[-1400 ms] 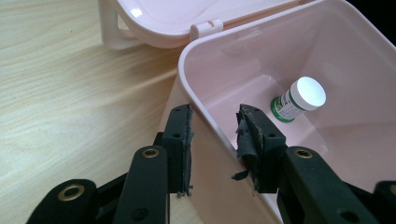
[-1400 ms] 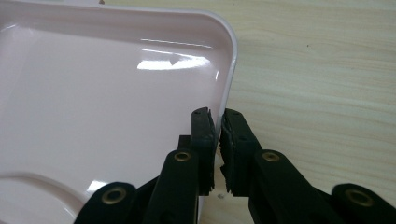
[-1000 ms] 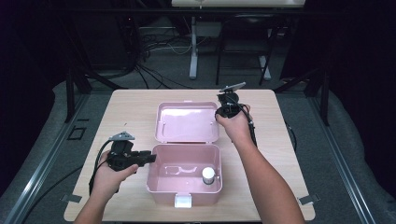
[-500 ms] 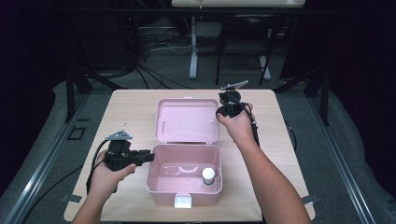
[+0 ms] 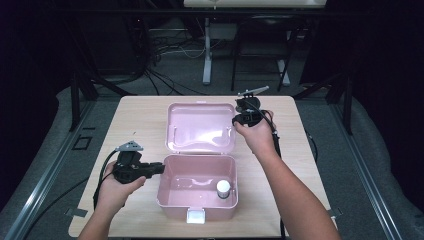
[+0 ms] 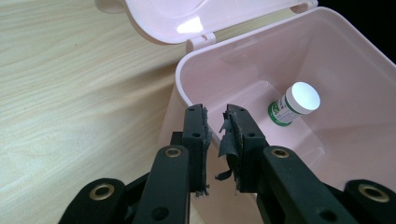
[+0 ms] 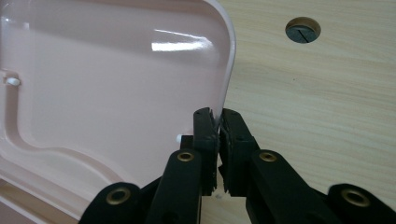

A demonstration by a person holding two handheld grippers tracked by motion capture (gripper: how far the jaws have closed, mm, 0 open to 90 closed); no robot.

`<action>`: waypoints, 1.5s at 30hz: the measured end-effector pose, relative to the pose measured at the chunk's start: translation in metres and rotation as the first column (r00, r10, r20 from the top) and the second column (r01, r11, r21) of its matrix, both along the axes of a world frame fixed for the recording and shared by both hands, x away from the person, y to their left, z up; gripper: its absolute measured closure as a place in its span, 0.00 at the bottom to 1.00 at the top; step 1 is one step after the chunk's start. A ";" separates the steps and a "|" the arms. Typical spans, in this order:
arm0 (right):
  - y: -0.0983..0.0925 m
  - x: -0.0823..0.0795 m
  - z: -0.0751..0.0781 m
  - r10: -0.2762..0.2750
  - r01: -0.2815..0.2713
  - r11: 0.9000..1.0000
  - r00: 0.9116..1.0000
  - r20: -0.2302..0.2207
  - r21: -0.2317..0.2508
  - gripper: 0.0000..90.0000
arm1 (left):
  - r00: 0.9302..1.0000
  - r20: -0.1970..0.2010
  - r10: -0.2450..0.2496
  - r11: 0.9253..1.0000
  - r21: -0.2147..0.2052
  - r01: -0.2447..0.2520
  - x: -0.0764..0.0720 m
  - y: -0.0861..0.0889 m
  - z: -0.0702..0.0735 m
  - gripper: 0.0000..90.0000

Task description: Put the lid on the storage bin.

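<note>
An open pink box [image 5: 166,199] stands at the table's near middle, its lid [image 5: 200,125] laid back flat behind it. A small white-capped bottle [image 5: 223,188] stands inside at the right; the left gripper view shows its green label [image 6: 294,102]. My left gripper [image 5: 161,168] lies level at the box's left wall. Its jaws [image 6: 215,119] straddle the rim [image 6: 184,88] and have just been closing, with a narrow gap still between the pads. My right gripper [image 5: 235,120] is shut on the lid's right edge [image 7: 227,79], pads [image 7: 205,128] pressed to the thin plastic.
The light wooden table [image 5: 140,120] has bare room on either side of the box. A round cable hole [image 7: 302,30] lies beyond the lid's edge. A white latch [image 5: 195,216] hangs on the box's front. Dark stands and cables crowd the floor behind the table.
The left jaws have drawn closer together around the box's left wall. Both hands sit almost where they were, and the lid and bottle have not moved.
</note>
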State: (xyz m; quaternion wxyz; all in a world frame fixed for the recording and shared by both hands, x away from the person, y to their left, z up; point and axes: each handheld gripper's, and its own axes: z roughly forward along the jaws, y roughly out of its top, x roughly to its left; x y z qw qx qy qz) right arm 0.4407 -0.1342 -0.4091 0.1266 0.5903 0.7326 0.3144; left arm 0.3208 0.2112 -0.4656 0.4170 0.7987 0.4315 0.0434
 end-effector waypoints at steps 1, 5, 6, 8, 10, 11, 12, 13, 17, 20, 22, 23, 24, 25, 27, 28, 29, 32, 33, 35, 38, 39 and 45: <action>0.000 0.000 0.000 0.001 -0.001 1.000 1.000 0.006 0.001 0.96 | 1.000 -0.001 0.001 1.000 -0.001 -0.001 0.000 0.000 0.000 0.87; 0.000 -0.003 0.002 0.003 -0.003 1.000 1.000 0.016 -0.001 0.96 | 1.000 0.002 0.003 1.000 0.001 -0.003 0.000 0.000 0.000 0.87; 0.000 -0.004 0.003 0.003 -0.003 1.000 1.000 0.019 -0.002 0.96 | 1.000 0.000 0.002 1.000 0.000 -0.002 0.000 0.000 0.000 0.87; 0.000 -0.005 0.004 0.005 -0.005 1.000 1.000 0.027 -0.001 0.96 | 1.000 -0.002 0.003 1.000 -0.002 -0.003 0.000 0.000 0.000 0.87; 0.001 -0.007 0.005 0.006 -0.006 1.000 0.999 0.034 -0.004 0.96 | 1.000 -0.001 0.001 1.000 -0.002 -0.001 0.000 0.000 0.000 0.87; 0.001 -0.007 0.006 0.007 -0.007 1.000 0.999 0.040 -0.004 0.96 | 1.000 -0.001 0.002 1.000 -0.002 -0.002 0.000 0.000 0.000 0.87; 0.001 -0.009 0.007 0.008 -0.007 1.000 0.999 0.045 -0.008 0.96 | 1.000 -0.002 0.003 1.000 -0.002 -0.003 0.000 0.000 0.000 0.87; 0.002 -0.009 0.007 0.008 -0.008 1.000 0.999 0.050 -0.006 0.96 | 1.000 -0.002 0.004 1.000 -0.002 -0.004 0.000 0.000 0.000 0.87; 0.002 -0.014 0.010 0.016 -0.015 1.000 0.997 0.074 -0.013 0.96 | 1.000 -0.002 0.005 1.000 -0.004 -0.005 0.000 0.001 0.000 0.87; 0.003 -0.019 0.012 0.024 -0.022 1.000 0.994 0.104 -0.022 0.96 | 1.000 -0.002 0.007 1.000 -0.004 -0.007 0.000 0.001 0.000 0.87; 0.003 -0.022 0.013 0.027 -0.024 0.999 0.993 0.119 -0.023 0.96 | 1.000 -0.002 0.006 1.000 -0.004 -0.006 0.000 0.001 0.000 0.87; 0.003 -0.024 0.013 0.026 -0.024 1.000 0.992 0.123 -0.020 0.96 | 1.000 -0.002 0.006 1.000 -0.004 -0.006 0.000 0.001 0.000 0.87; 0.002 -0.025 0.013 0.027 -0.025 1.000 0.991 0.128 -0.016 0.96 | 1.000 -0.002 0.006 1.000 -0.003 -0.007 0.000 0.001 0.000 0.87; 0.002 -0.025 0.013 0.026 -0.025 1.000 0.990 0.135 -0.010 0.97 | 1.000 -0.001 0.007 1.000 -0.004 -0.007 0.000 0.001 0.000 0.87; 0.001 -0.028 0.013 0.029 -0.028 1.000 0.990 0.141 -0.005 0.97 | 1.000 0.000 0.008 1.000 -0.004 -0.008 0.000 0.001 0.000 0.87; 0.001 -0.029 0.013 0.029 -0.029 1.000 0.989 0.148 -0.002 0.97 | 1.000 -0.001 0.008 1.000 -0.004 -0.008 0.000 0.001 -0.001 0.87; 0.000 -0.030 0.014 0.031 -0.031 1.000 0.988 0.150 -0.001 0.97 | 1.000 0.000 0.008 1.000 -0.004 -0.008 0.000 0.001 -0.001 0.87; 0.000 -0.035 0.016 0.035 -0.036 0.999 0.986 0.166 0.002 0.97 | 1.000 -0.001 0.009 1.000 -0.006 -0.009 0.000 0.001 -0.001 0.87; 0.000 -0.036 0.016 0.038 -0.038 0.999 0.984 0.174 -0.002 0.97 | 1.000 -0.001 0.010 1.000 -0.007 -0.010 0.000 0.001 -0.001 0.87; 0.000 -0.040 0.017 0.043 -0.043 0.999 0.981 0.191 -0.003 0.97 | 1.000 -0.003 0.014 1.000 -0.011 -0.014 0.000 0.001 -0.001 0.87; -0.001 -0.045 0.018 0.044 -0.046 0.999 0.977 0.207 0.007 0.97 | 1.000 -0.001 0.014 1.000 -0.007 -0.014 0.000 0.001 -0.001 0.87; -0.001 -0.046 0.019 0.049 -0.051 0.999 0.976 0.211 0.004 0.97 | 1.000 -0.002 0.013 1.000 -0.007 -0.013 0.000 0.001 -0.001 0.87; -0.001 -0.056 0.022 0.070 -0.067 0.998 0.968 0.240 -0.019 0.97 | 1.000 -0.003 0.020 1.000 -0.013 -0.020 0.000 0.001 -0.001 0.87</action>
